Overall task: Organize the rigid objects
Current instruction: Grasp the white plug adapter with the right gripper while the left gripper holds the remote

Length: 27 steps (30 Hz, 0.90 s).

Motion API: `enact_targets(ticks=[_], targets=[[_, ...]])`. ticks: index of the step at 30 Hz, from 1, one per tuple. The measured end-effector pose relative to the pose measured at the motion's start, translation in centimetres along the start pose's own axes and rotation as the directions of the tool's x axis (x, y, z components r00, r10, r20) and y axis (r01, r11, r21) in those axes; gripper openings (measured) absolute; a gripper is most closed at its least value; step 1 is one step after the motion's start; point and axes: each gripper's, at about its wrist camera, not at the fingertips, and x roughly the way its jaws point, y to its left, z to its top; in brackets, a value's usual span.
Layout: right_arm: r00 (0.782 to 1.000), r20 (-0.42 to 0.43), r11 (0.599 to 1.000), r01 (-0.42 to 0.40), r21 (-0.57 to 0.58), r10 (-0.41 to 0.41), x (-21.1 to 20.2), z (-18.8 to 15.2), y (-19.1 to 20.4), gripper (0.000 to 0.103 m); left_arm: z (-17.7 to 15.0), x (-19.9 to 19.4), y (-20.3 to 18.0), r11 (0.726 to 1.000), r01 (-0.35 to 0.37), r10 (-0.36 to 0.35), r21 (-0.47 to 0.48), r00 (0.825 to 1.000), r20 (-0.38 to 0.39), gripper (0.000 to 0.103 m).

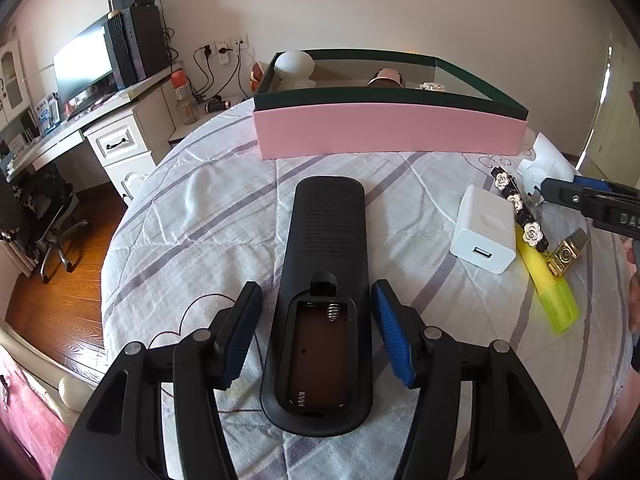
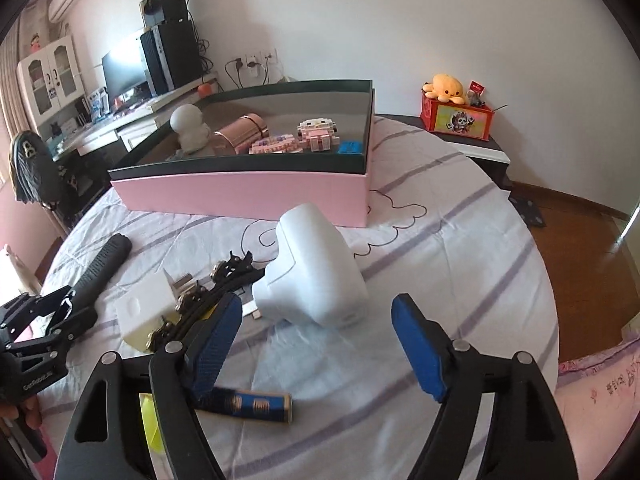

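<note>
Long black plastic remote control [image 1: 324, 280] lying face down on the striped quilt [image 1: 192, 216], battery cover off, spring showing, left gripper [image 1: 316, 320] straddling it with blue pads apart and clear, right gripper [image 2: 320, 344] wide open, holding nothing.

White letters "DAS" on the right hand-held gripper [image 1: 592, 200], cut off by the frame edge, "GenRobot" along the left hand-held gripper [image 2: 40, 320], nothing else legible

A bright bedroom: white wall [image 2: 400, 20], wood floor [image 2: 580, 248] at right, cluttered desk [image 1: 80, 128] with monitor [image 1: 82, 66] upper left.
</note>
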Motion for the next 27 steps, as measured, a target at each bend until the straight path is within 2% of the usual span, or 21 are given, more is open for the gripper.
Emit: enact_targets(ticks=[3, 8, 10, 13, 21, 25, 26, 27], targets=[[1.000, -0.010, 1.000, 0.025, -0.001, -0.025, 0.7, 0.4, -0.1, 0.079, 0.0, 0.1, 0.0, 1.000, -0.003, 0.003, -0.001, 1.000, 0.001, 0.060], [1.000, -0.009, 1.000, -0.026, 0.015, 0.027, 1.6, 1.3, -0.2, 0.078, 0.1, 0.1, 0.1, 1.000, 0.002, -0.002, 0.000, 1.000, 0.001, 0.061], [0.999, -0.017, 0.999, -0.042, 0.009, 0.043, 2.1, 1.3, -0.1, 0.064, 0.1, 0.1, 0.1, 1.000, 0.006, -0.006, -0.002, 1.000, -0.001, 0.061], [0.999, -0.011, 0.999, -0.049, 0.007, 0.049, 1.6, 0.7, -0.2, 0.064, 0.1, 0.1, 0.2, 1.000, 0.010, -0.010, 0.000, 1.000, -0.002, 0.062], [1.000, 0.003, 0.999, -0.028, 0.041, 0.027, -0.9, -1.7, -1.8, 0.064, 0.4, 0.5, 0.3, 1.000, 0.014, -0.014, -0.011, 1.000, -0.011, 0.077], [0.999, 0.017, 0.997, -0.037, 0.069, 0.036, -1.6, -2.4, -2.7, 0.064, 0.8, 0.9, 0.3, 1.000, 0.017, -0.017, -0.020, 1.000, -0.022, 0.077], [0.999, 0.020, 0.996, -0.040, 0.074, 0.038, -1.7, -2.4, -2.8, 0.064, 0.9, 1.0, 0.2, 1.000, 0.015, -0.015, -0.014, 1.000, -0.023, 0.076], [0.999, 0.019, 0.996, -0.041, 0.076, 0.040, -1.7, -2.4, -2.9, 0.064, 0.9, 1.0, 0.1, 1.000, 0.016, -0.016, -0.008, 1.000, -0.020, 0.070]])
